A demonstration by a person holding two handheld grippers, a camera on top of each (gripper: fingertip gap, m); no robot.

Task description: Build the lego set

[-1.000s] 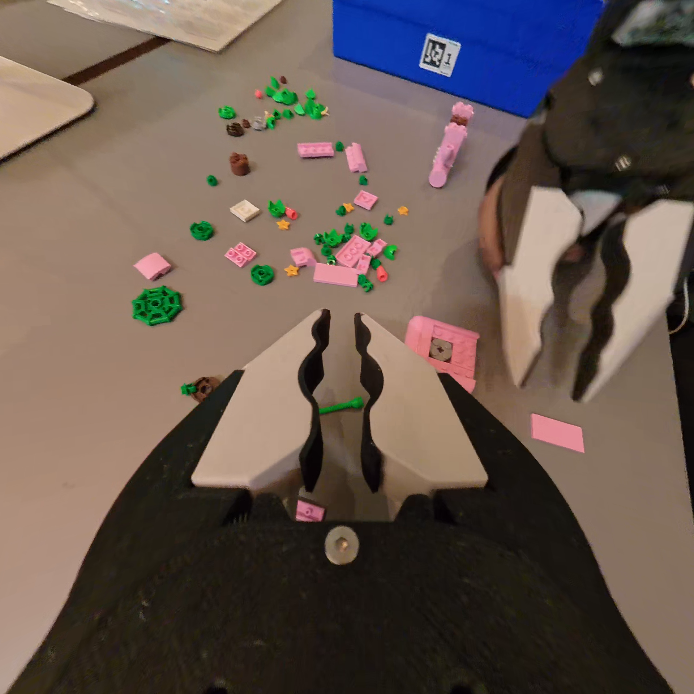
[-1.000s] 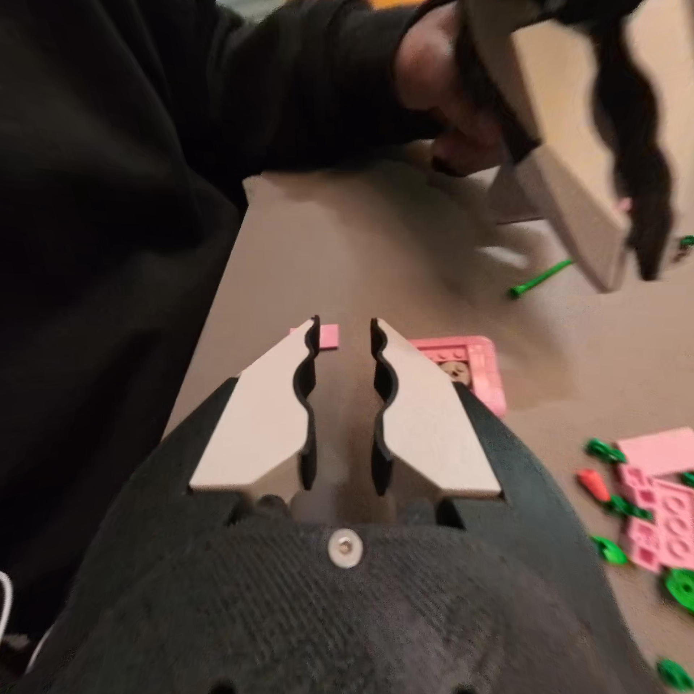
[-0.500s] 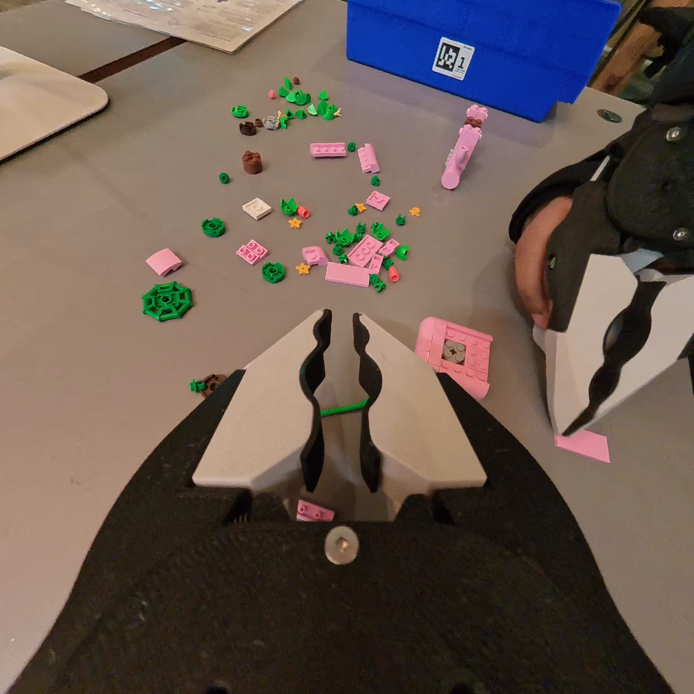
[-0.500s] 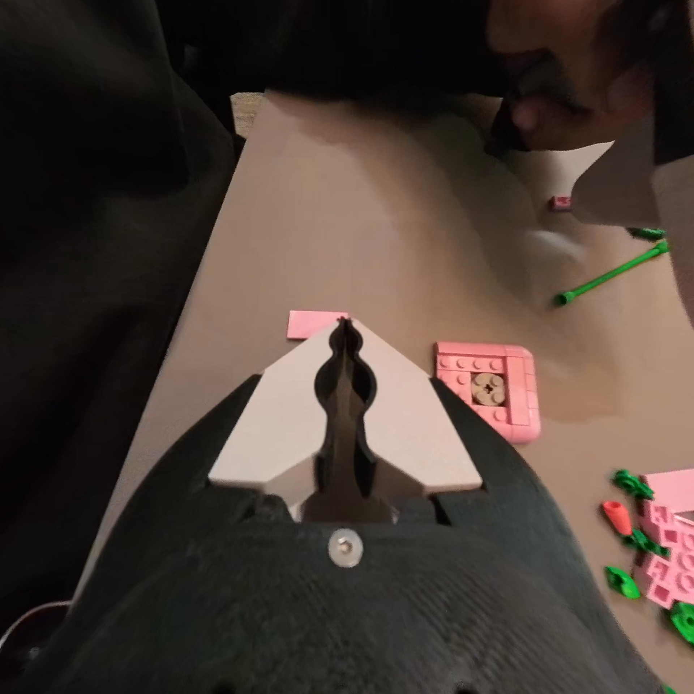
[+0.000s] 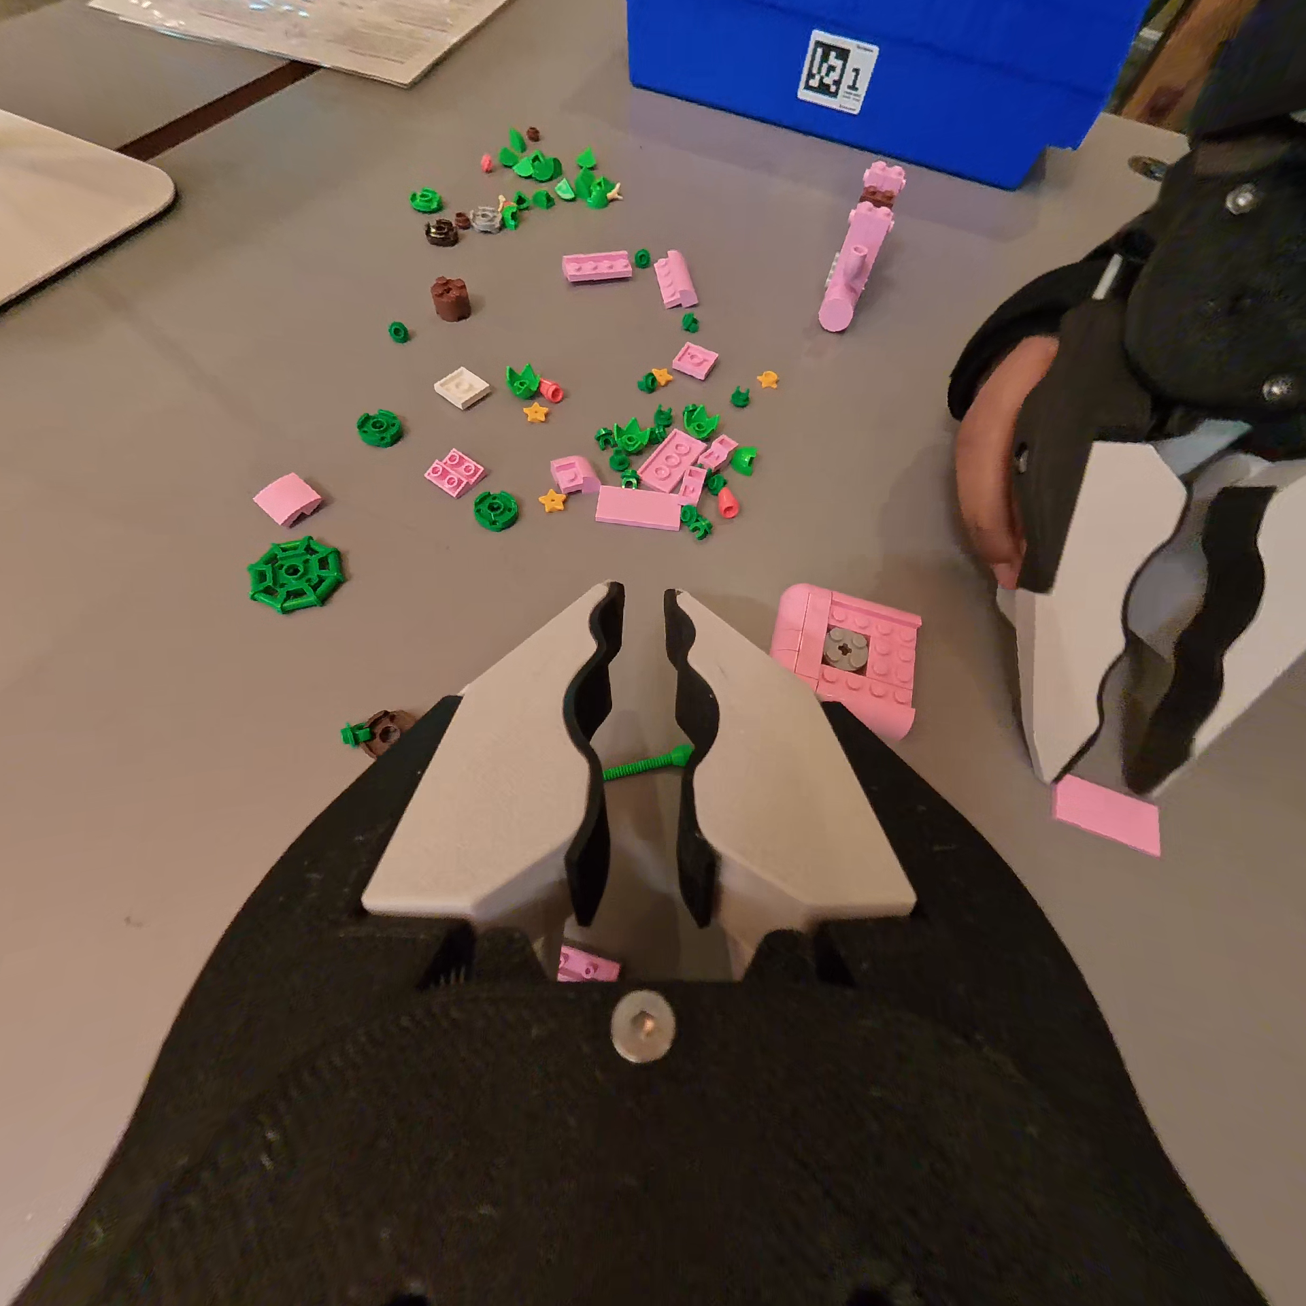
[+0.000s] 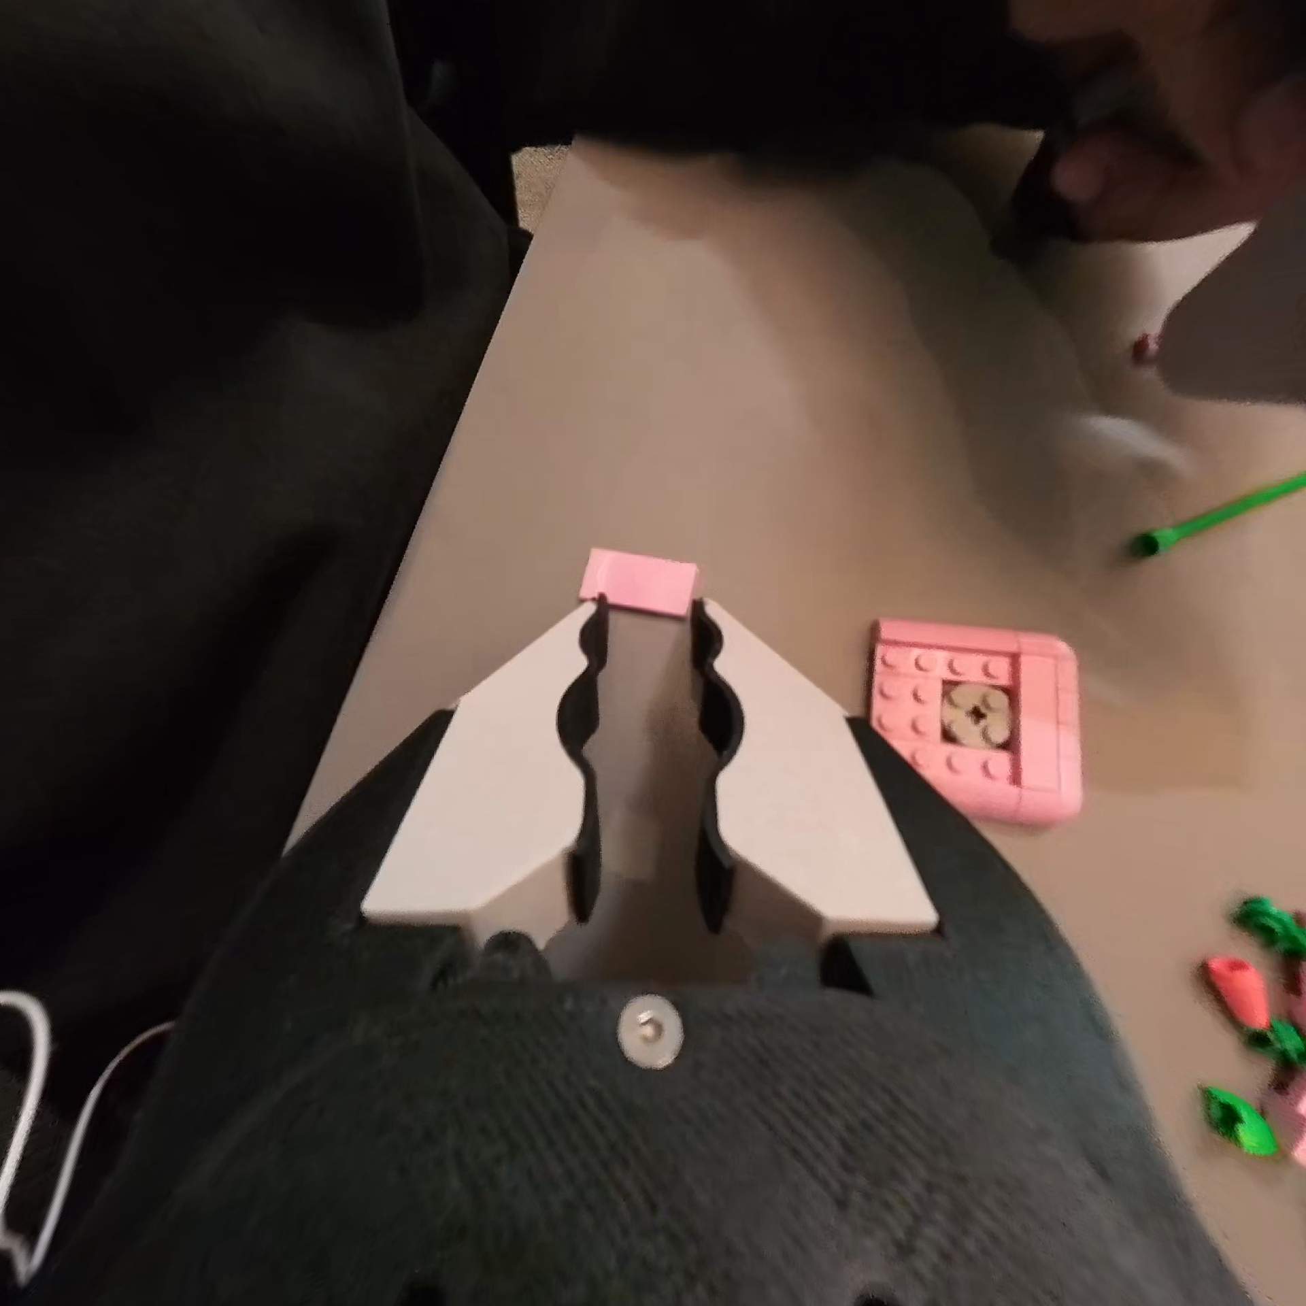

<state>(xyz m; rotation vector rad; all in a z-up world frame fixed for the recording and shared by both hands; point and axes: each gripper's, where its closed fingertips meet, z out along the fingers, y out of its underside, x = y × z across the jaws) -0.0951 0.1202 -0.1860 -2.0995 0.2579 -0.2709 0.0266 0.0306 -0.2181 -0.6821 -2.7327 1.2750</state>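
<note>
My right gripper [image 6: 644,599] stands spread at the flat pink tile [image 6: 639,578] near the table edge (not pinched yet), to lift it; my left gripper [image 5: 643,601] waits slightly open, empty.

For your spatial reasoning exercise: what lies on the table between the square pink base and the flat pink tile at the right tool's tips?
Nothing: in the right wrist view, bare table separates the square pink base from the flat pink tile.
</note>
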